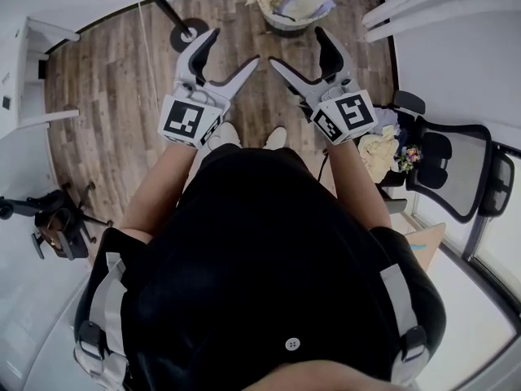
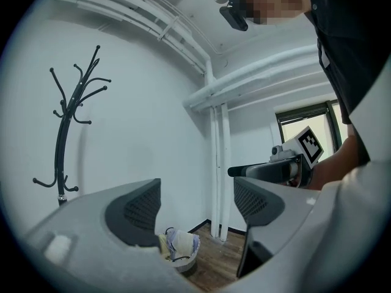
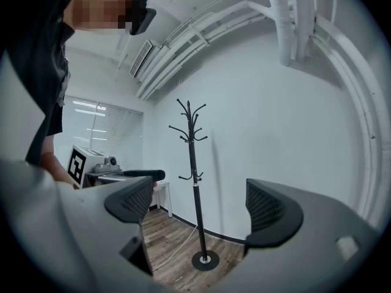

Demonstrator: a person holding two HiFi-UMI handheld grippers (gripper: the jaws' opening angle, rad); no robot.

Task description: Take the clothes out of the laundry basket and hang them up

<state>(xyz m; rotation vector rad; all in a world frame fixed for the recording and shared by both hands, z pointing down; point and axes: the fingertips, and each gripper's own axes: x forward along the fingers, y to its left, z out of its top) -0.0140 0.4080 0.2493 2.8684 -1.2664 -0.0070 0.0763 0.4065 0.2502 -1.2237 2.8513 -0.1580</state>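
A pale laundry basket (image 1: 289, 6) heaped with light clothes stands on the wood floor ahead of me, and it shows low between the left jaws as the basket (image 2: 180, 252). The black coat rack (image 3: 194, 182) stands to its left, with its round base (image 1: 189, 32) on the floor. My left gripper (image 1: 233, 47) and right gripper (image 1: 299, 47) are held side by side at chest height, short of the basket. Both are open with nothing between their fingers. In the left gripper view the rack (image 2: 70, 127) is far left; my left gripper (image 2: 197, 203) and right gripper (image 3: 198, 206) frame empty air.
A black mesh office chair (image 1: 456, 169) stands at the right with pale cloth (image 1: 378, 149) on a seat beside it. A black camera stand (image 1: 57, 222) is at the left. White pipes (image 1: 440, 2) run along the far right wall. A white table (image 1: 32, 72) lines the left wall.
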